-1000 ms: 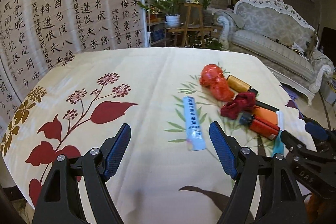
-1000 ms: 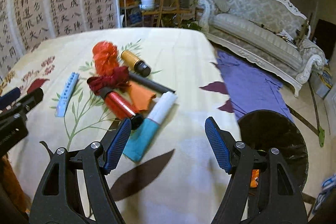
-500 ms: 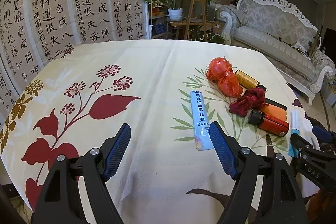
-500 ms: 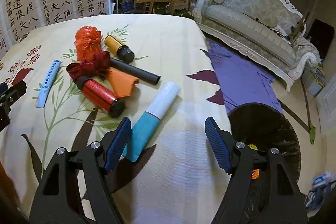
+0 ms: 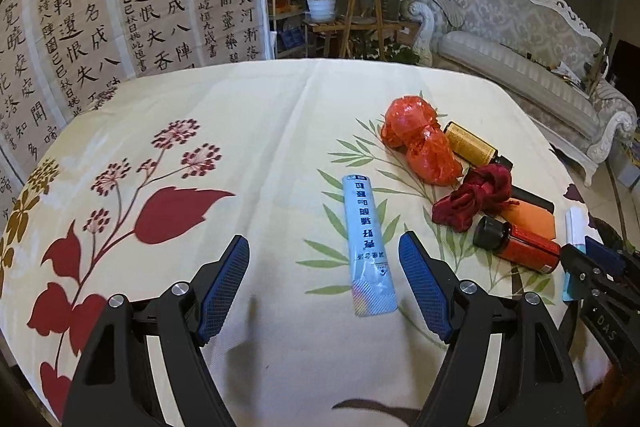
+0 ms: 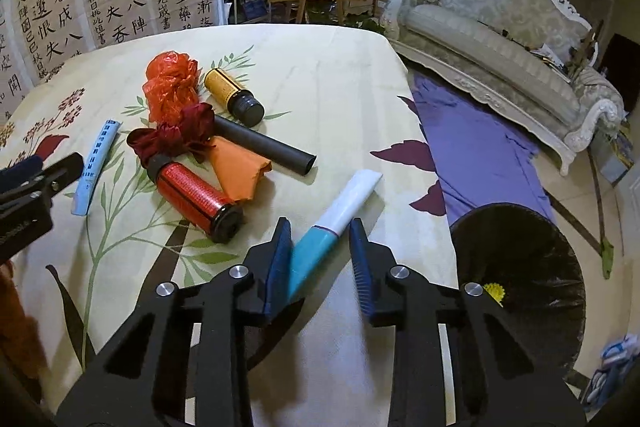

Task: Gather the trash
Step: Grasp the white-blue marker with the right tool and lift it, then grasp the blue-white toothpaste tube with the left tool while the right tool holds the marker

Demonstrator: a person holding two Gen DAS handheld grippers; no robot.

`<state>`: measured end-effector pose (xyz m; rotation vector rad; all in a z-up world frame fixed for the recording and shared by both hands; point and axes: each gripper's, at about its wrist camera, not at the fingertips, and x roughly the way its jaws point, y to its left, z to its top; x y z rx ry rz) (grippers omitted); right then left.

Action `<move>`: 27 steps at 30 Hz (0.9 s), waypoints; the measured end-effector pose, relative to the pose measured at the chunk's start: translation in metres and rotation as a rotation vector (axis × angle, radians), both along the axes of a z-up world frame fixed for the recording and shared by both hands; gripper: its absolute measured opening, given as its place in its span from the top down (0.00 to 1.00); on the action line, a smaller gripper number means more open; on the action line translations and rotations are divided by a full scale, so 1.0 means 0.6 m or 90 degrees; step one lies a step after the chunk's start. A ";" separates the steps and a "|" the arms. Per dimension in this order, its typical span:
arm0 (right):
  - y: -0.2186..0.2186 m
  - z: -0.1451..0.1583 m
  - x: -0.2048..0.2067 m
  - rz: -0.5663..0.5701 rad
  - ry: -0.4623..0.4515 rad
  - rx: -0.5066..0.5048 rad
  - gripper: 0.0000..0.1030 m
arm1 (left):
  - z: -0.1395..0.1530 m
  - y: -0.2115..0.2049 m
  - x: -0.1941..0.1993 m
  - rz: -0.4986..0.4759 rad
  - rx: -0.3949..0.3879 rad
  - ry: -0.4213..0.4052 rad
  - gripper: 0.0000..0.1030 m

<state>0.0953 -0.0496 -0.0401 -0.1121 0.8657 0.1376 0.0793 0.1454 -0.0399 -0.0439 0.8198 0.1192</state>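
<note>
Teal-and-white tube (image 6: 332, 233), flattened white end, lies near the table's (image 6: 328, 75) right edge between the closing right gripper (image 6: 322, 259); left gripper (image 5: 324, 287) is held spread.

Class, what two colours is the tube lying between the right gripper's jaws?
Teal and white tube; clearest in the right wrist view.
</note>
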 end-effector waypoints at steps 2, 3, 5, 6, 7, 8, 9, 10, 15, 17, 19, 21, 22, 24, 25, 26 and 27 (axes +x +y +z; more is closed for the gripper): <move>-0.001 0.000 0.004 0.004 0.001 0.004 0.75 | -0.006 -0.002 0.009 -0.008 -0.003 0.017 0.27; -0.001 -0.001 0.003 0.005 0.001 0.005 0.76 | -0.009 -0.001 0.013 -0.011 -0.003 0.023 0.27; -0.001 -0.001 0.007 0.008 0.001 0.008 0.76 | -0.013 -0.003 0.019 -0.024 -0.007 0.034 0.29; -0.002 -0.001 0.008 0.009 0.001 0.010 0.76 | -0.014 -0.003 0.022 -0.029 -0.009 0.038 0.31; -0.002 -0.001 0.008 0.010 0.001 0.011 0.76 | -0.016 -0.004 0.022 -0.030 -0.009 0.040 0.35; -0.002 -0.001 0.010 0.010 0.002 0.011 0.76 | -0.019 -0.004 0.024 -0.035 -0.013 0.047 0.40; -0.002 -0.001 0.010 0.011 0.001 0.011 0.76 | -0.019 -0.004 0.025 -0.035 -0.012 0.047 0.40; -0.002 -0.001 0.011 0.012 0.002 0.011 0.76 | -0.019 -0.004 0.024 -0.037 -0.013 0.045 0.44; -0.004 -0.001 0.012 0.014 0.002 0.012 0.76 | -0.019 -0.012 0.023 -0.044 -0.002 0.038 0.63; -0.004 -0.001 0.012 0.014 0.002 0.012 0.76 | -0.020 -0.015 0.021 -0.051 0.002 0.036 0.73; -0.004 -0.001 0.012 0.014 0.002 0.012 0.76 | -0.019 -0.017 0.023 -0.054 0.003 0.036 0.74; -0.004 -0.001 0.012 0.014 0.002 0.012 0.77 | -0.019 -0.015 0.023 -0.057 0.000 0.035 0.75; -0.003 -0.001 0.013 0.015 0.001 0.011 0.78 | -0.019 -0.014 0.021 -0.058 -0.003 0.034 0.78; -0.002 0.000 0.014 0.017 0.001 0.010 0.84 | -0.017 -0.009 0.019 -0.063 -0.018 0.031 0.79; 0.001 0.000 0.013 0.019 0.001 0.008 0.89 | -0.016 -0.008 0.016 -0.065 -0.027 0.028 0.79; 0.002 0.000 0.012 0.020 0.001 0.006 0.91 | -0.015 -0.007 0.014 -0.065 -0.027 0.026 0.79; 0.003 0.000 0.012 0.021 0.001 0.006 0.91 | -0.014 -0.007 0.010 -0.065 -0.027 0.023 0.80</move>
